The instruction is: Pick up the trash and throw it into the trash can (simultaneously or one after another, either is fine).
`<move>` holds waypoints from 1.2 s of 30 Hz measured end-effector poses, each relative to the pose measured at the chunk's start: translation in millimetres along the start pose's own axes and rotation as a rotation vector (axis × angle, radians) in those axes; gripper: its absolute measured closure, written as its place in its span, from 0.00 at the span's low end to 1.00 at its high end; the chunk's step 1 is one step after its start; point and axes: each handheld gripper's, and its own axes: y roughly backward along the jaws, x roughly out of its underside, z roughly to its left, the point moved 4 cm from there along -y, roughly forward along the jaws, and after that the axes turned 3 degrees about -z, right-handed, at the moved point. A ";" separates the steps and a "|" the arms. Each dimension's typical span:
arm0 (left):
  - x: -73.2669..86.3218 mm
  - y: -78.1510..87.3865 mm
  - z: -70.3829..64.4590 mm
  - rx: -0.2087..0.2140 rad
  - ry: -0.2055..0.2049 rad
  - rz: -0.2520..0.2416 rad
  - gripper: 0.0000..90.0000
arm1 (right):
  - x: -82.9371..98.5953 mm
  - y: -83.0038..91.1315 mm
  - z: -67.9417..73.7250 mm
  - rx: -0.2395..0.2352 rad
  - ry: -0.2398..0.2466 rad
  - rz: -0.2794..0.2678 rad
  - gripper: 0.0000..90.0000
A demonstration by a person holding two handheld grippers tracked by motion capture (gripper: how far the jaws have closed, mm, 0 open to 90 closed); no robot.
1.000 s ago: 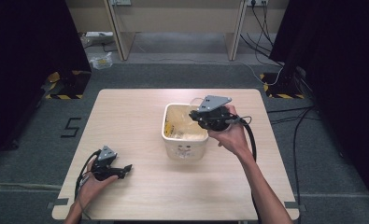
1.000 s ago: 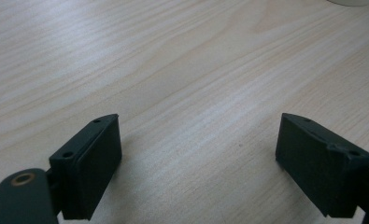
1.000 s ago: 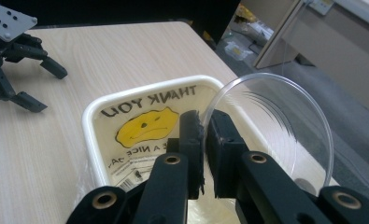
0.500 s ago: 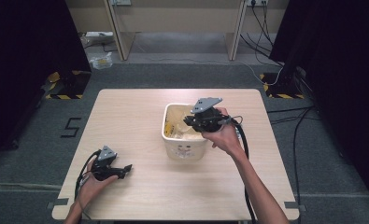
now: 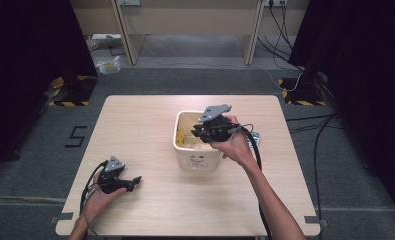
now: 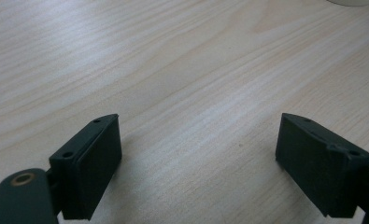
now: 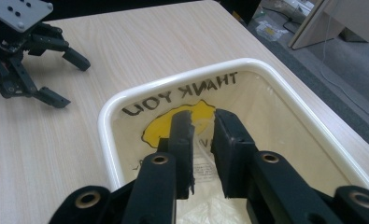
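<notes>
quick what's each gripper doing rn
left gripper: open, empty, low over the table.
right gripper: nearly shut over the plastic bag in the bin; grip unclear.

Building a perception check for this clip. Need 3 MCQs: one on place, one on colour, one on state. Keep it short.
1. Where is the right gripper?
A. over the white bin
B. resting on the floor
C. at the table's near-left corner

2. What colour is the printed shape under THANK YOU on the bag lining the white bin?
A. blue
B. yellow
C. red

3. How do the left gripper jaws stand?
A. shut tight together
C. clamped on a bag
B. wide apart over bare table

Answers:
1. A: the high view puts it above the bin's opening, jaws pointing in.
2. B: the right gripper view shows a yellow patch on the bag.
3. B: the left gripper view shows only the table wood between the two jaws.
</notes>
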 end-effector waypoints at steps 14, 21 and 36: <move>0.0 0.0 0.0 0.000 0.000 0.000 0.15 | 2.3 39.2 -27.7 0.150 -0.150 -0.091 0.48; 0.0 0.0 0.0 0.000 0.000 0.000 0.15 | 9.5 54.8 -41.9 0.228 -0.224 -0.101 0.38; 0.0 -0.1 0.0 0.000 0.000 -0.001 0.15 | 49.4 72.4 -79.7 0.413 -0.357 -0.054 0.29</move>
